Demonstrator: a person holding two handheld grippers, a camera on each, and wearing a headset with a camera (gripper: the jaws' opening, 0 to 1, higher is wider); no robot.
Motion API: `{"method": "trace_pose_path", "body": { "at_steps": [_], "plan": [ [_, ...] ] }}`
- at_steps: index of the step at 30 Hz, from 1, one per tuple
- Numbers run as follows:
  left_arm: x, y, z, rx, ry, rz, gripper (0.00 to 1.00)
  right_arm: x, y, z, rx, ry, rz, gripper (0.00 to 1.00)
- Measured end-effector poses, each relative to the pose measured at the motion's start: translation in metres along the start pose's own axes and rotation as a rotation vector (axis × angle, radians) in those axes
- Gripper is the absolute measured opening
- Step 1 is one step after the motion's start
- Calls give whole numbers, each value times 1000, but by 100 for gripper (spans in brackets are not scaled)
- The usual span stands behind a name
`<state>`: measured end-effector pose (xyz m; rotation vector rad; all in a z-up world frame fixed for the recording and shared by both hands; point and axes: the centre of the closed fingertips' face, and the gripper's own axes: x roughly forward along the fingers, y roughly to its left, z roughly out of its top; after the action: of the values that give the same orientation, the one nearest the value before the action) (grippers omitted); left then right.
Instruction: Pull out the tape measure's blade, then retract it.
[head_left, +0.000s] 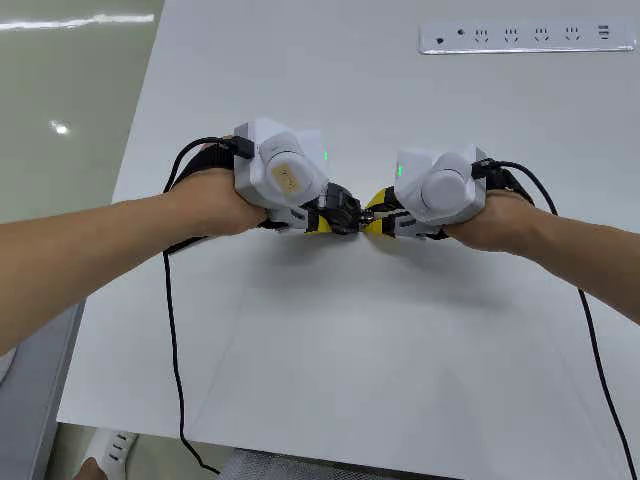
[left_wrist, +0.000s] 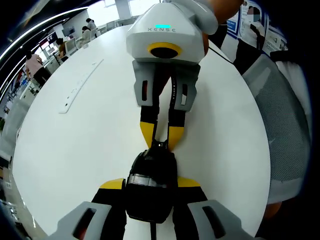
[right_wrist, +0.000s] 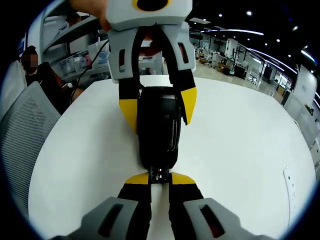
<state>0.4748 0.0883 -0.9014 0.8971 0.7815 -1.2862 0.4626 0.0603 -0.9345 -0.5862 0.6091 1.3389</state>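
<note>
Holding gripper: left gripper (left_wrist: 150, 183), clamped on the black, rounded plastic tape measure (right_wrist: 157, 125), with its yellow-tipped jaws pressed on the case's two flanks.
Pulling gripper: right gripper (right_wrist: 160, 179), pinched shut on the small metal end hook (left_wrist: 160, 145) of the blade, right at the case mouth.
Tape measure position: between the two grippers and directly ahead of each, over the white tabletop (head_left: 400, 350). Whether it rests on the top cannot be told. Hardly any blade shows outside the case.
Governing relation: case and hook lie on one line running from the left gripper's jaws to the right gripper's. The case's long axis follows that line, so the blade should leave straight toward the right gripper.
Nearer hand: left for the case, right for the hook; the opposing jaw tips nearly meet.
Judged step: start of the pull-out; the grippers would need to part along the shared line.
Writing: "XENSE" on the right gripper's white housing, in the left gripper view; no label can be read on the case.
Background: long white power strip (head_left: 527, 38), far beyond both grippers, with no legible text.
</note>
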Motion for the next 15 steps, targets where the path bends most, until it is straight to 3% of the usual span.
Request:
{"method": "trace_pose_path", "body": {
  "at_steps": [15],
  "plan": [
    [2, 2, 0, 6, 9, 0, 32, -9, 0, -7, 20, 9, -4, 11]
  ]
}}
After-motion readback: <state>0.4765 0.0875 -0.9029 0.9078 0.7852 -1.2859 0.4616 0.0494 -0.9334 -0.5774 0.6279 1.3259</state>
